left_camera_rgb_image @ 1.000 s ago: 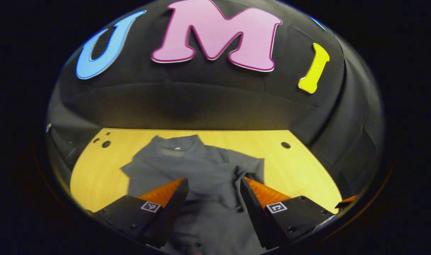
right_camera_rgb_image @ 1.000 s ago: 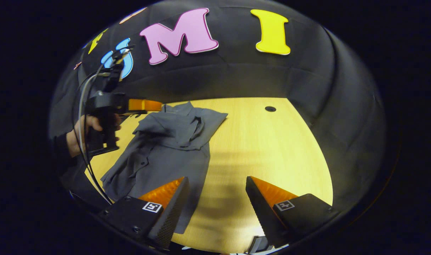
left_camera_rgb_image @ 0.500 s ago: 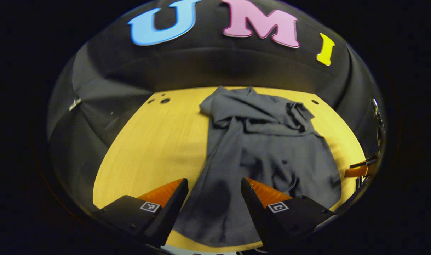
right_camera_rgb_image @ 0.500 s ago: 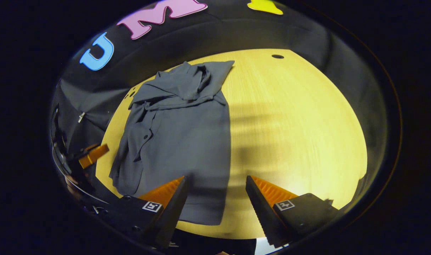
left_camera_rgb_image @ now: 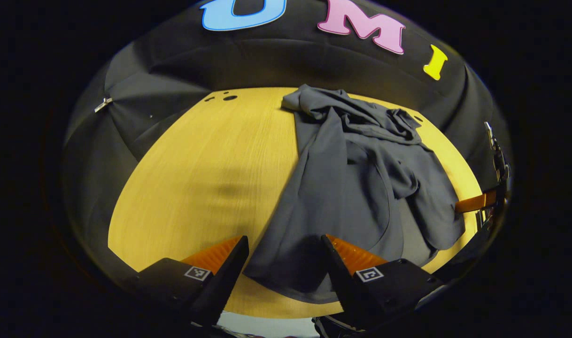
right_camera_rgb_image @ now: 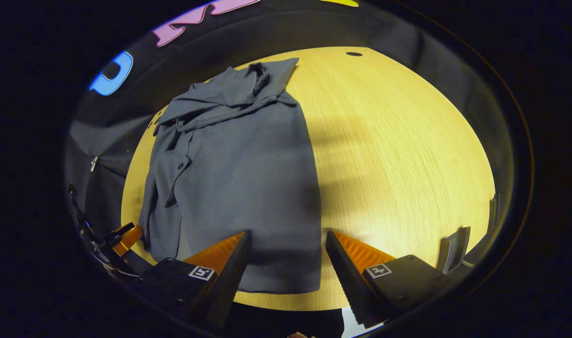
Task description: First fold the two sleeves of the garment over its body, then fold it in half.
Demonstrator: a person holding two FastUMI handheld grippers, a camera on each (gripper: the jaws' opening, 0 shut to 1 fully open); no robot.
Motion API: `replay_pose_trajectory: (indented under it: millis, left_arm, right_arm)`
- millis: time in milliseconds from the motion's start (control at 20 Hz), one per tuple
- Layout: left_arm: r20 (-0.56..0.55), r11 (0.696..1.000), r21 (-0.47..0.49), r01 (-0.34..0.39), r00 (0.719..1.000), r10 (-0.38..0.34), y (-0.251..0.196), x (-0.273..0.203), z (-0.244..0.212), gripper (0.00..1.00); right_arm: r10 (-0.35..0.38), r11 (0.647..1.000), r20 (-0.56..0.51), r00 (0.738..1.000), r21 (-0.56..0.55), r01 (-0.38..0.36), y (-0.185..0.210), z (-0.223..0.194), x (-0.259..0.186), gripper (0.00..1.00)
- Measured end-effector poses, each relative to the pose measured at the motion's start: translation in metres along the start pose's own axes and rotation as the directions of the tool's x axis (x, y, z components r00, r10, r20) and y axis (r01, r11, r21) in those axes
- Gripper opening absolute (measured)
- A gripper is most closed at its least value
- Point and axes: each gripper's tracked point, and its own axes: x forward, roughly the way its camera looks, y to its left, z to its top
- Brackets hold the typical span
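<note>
A grey button shirt (left_camera_rgb_image: 347, 188) lies on the yellow wooden table (left_camera_rgb_image: 197, 178), collar at the far end and hem toward me. Both sleeves are bunched over its chest near the collar (left_camera_rgb_image: 361, 117). My left gripper (left_camera_rgb_image: 283, 244) stands open above the hem's left corner, nothing pressed between its fingers. In the right gripper view the shirt (right_camera_rgb_image: 239, 164) fills the left half of the table (right_camera_rgb_image: 398, 155). My right gripper (right_camera_rgb_image: 286, 239) is open over the hem's right corner. The left gripper (right_camera_rgb_image: 126, 237) shows low at the left edge, and the right gripper (left_camera_rgb_image: 474, 203) shows at the right edge of the left gripper view.
Black cloth walls close in the table on the far and side edges. Small round holes sit in the table at the far left (left_camera_rgb_image: 229, 97) and far right (right_camera_rgb_image: 354, 54). A grey bracket (right_camera_rgb_image: 452, 249) stands at the near right edge.
Both grippers have drawn back from the collar end to the near hem and now look down along the shirt. Both stayed open.
</note>
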Motion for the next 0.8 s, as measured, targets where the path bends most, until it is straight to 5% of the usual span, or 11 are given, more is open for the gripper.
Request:
replay_pose_trajectory:
  millis: [350, 550, 650, 800]
  left_arm:
    - [-0.004, 1.000, -0.018, 0.008, 1.000, -0.008, -0.012, 0.005, -0.010, 0.99]
    - [-0.028, 0.999, 0.041, 0.015, 1.000, -0.014, -0.020, 0.008, -0.013, 0.99]
    - [-0.032, 0.998, 0.053, 0.019, 0.999, -0.018, -0.026, 0.009, -0.012, 0.96]
    - [-0.024, 0.997, 0.066, 0.043, 0.999, -0.042, -0.036, 0.009, -0.012, 0.83]
  right_arm:
    - [-0.032, 0.995, -0.038, 0.999, -0.094, 0.029, 0.028, -0.026, 0.004, 1.00]
    - [-0.136, 0.956, -0.035, 0.990, -0.266, 0.122, 0.027, -0.035, 0.010, 1.00]
    - [-0.131, 0.947, -0.030, 0.991, -0.300, 0.116, 0.041, -0.033, 0.011, 1.00]
    - [-0.135, 0.957, -0.015, 0.991, -0.262, 0.126, 0.050, -0.030, 0.018, 0.79]
